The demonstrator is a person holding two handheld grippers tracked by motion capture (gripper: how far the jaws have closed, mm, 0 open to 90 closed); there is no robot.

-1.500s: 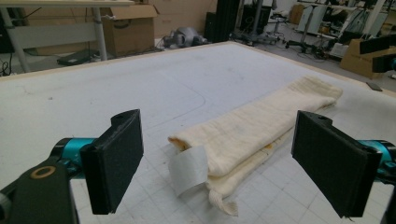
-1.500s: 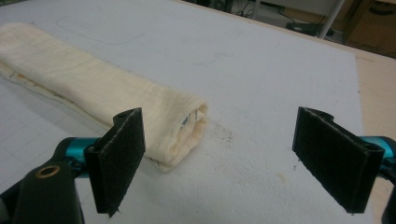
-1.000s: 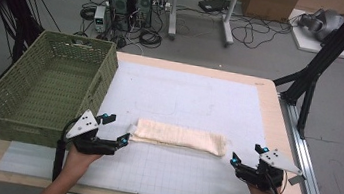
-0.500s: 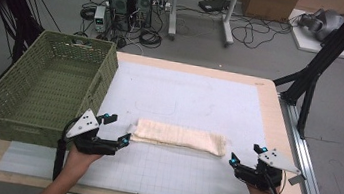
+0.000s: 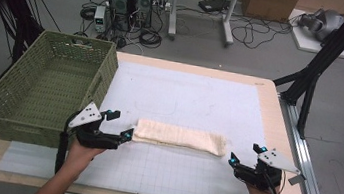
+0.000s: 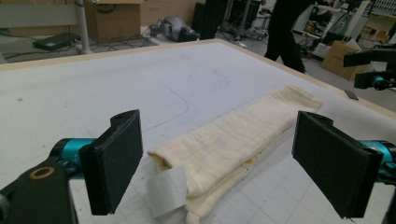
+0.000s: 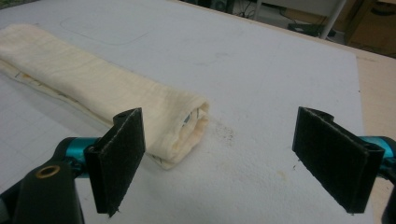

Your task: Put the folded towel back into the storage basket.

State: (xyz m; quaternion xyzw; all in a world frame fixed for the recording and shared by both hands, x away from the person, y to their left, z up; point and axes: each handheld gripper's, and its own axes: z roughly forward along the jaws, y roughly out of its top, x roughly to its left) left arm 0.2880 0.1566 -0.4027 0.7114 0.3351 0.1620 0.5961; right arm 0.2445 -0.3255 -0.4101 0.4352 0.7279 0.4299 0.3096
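Note:
A cream towel (image 5: 181,137), folded into a long roll, lies across the white mat (image 5: 195,100) near the table's front. My left gripper (image 5: 121,125) stands open at the towel's left end, jaws wide apart, with the towel's end (image 6: 224,149) and a white tag (image 6: 166,189) between and ahead of them. My right gripper (image 5: 244,153) stands open just right of the towel's right end (image 7: 187,126), nothing between its jaws. Neither gripper touches the cloth.
A green woven basket (image 5: 7,105) sits at the table's left side, close behind my left hand. Black frame legs (image 5: 314,70) stand off the right edge. Computers and cables (image 5: 132,1) lie on the floor beyond the table's far edge.

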